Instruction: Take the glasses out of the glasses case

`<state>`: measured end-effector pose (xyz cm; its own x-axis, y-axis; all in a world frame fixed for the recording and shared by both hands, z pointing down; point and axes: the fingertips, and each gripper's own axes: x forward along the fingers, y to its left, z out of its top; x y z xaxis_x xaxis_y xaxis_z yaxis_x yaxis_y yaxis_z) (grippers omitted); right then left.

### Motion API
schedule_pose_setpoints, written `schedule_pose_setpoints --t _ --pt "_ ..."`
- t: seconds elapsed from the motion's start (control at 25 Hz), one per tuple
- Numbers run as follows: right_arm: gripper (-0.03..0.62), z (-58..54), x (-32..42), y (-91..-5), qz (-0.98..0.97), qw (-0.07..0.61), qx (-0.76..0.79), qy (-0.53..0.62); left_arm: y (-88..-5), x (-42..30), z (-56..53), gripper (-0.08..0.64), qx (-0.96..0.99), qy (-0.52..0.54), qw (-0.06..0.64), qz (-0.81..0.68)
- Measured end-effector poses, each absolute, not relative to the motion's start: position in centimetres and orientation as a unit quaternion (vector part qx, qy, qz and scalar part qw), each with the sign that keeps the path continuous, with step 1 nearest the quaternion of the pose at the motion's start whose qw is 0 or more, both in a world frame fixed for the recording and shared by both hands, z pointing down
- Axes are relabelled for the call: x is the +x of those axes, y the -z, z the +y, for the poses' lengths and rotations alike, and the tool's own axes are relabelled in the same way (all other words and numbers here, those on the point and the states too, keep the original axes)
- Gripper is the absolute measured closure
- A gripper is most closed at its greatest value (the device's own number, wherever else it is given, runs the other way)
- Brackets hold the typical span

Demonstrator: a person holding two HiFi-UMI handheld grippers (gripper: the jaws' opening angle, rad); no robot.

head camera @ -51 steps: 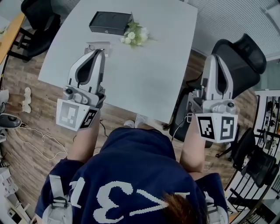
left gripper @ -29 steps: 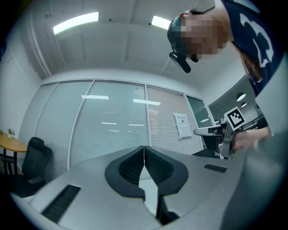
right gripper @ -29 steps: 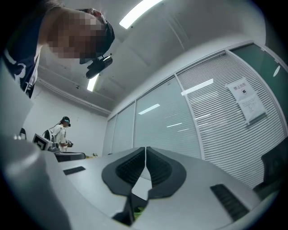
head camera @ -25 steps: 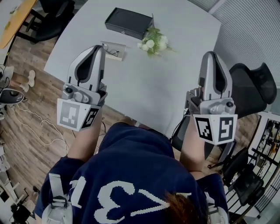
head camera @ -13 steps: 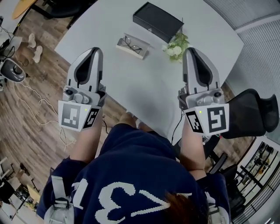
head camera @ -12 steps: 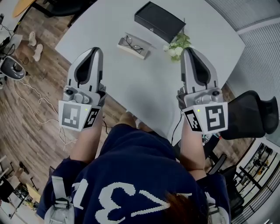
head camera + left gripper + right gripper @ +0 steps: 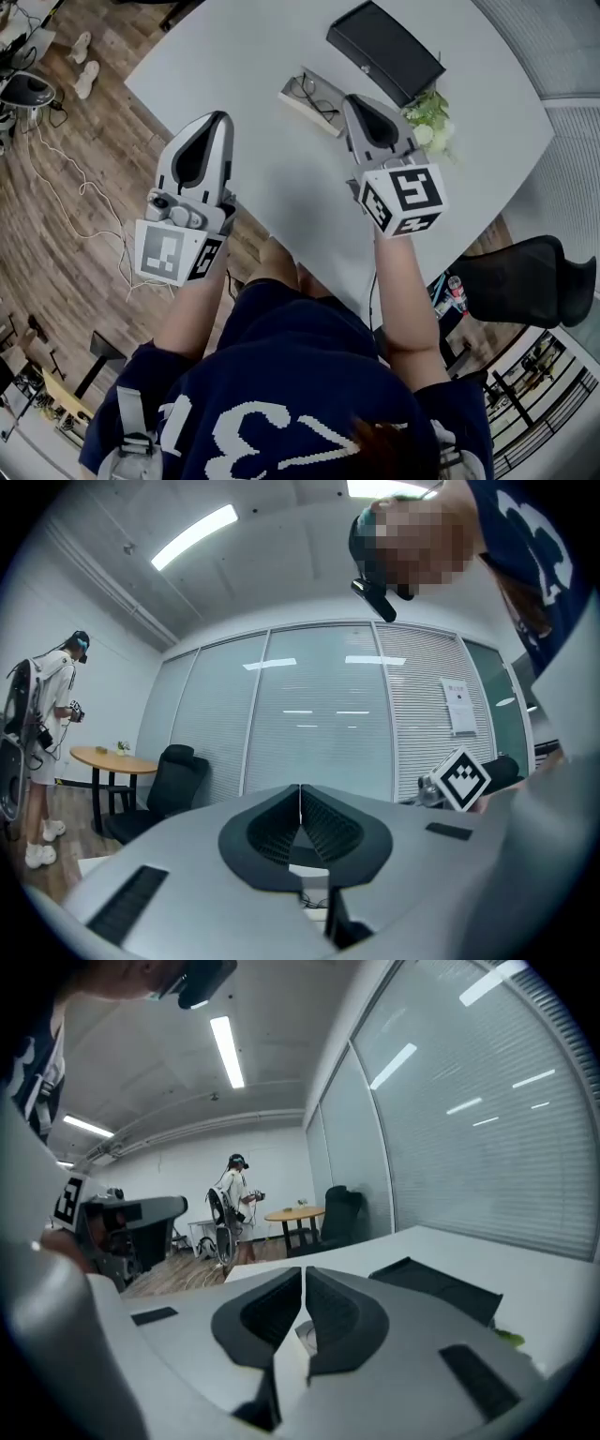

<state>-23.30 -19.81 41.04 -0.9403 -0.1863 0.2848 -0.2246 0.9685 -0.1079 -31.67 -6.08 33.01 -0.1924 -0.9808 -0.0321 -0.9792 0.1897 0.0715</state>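
A pair of dark-rimmed glasses (image 7: pixel 316 91) lies on a light, flat open case (image 7: pixel 306 98) on the white table (image 7: pixel 253 56). Just behind it sits a shut black box (image 7: pixel 384 52), which also shows in the right gripper view as a black box (image 7: pixel 436 1288). My right gripper (image 7: pixel 349 97) hovers over the table, its tips just right of the glasses, jaws together and holding nothing. My left gripper (image 7: pixel 223 116) is held over the table's near-left edge, well short of the glasses. Its jaws (image 7: pixel 300 789) meet with nothing between them. The right gripper (image 7: pixel 304 1271) is likewise closed.
A small bunch of white flowers (image 7: pixel 428 115) lies right of the right gripper. A black office chair (image 7: pixel 525 277) stands off the table's right side. Cables (image 7: pixel 66 187) trail over the wooden floor at left. A person (image 7: pixel 230 1208) stands far back near a round table.
The right gripper has swung left and forward over the table, ending beside the glasses. The left gripper has kept its place, and the head view has turned so the table sits more to the right.
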Motion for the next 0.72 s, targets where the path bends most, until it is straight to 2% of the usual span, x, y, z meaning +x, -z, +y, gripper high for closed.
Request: schedule_pose_setpoints --t 0.2,0.24,0.28,0.36,0.72 --pt "0.56 -20.1 -27.3 -49.6 -0.968 0.221 0.072 -0.092 -35.1 -33.8 -5.3 0.543 0.621 0.03 0.021 -0.783" --pt "0.546 -20.3 -27.9 -51.1 -0.964 0.239 0.069 -0.094 -35.5 -34.2 -5.2 0.541 0.618 0.029 0.023 -0.785" --pt "0.504 -20.6 -28.4 -52.7 -0.959 0.259 0.068 -0.091 -35.8 -34.5 -5.0 0.543 0.616 0.028 0.026 -0.787" --pt "0.488 -20.8 -29.2 -55.1 -0.949 0.297 0.068 -0.078 -36.4 -35.1 -4.6 0.543 0.61 0.026 0.03 -0.792" --pt "0.505 -21.0 -31.5 -61.2 -0.898 0.436 0.059 -0.015 -38.8 -36.7 -3.0 0.542 0.588 0.024 0.049 -0.807"
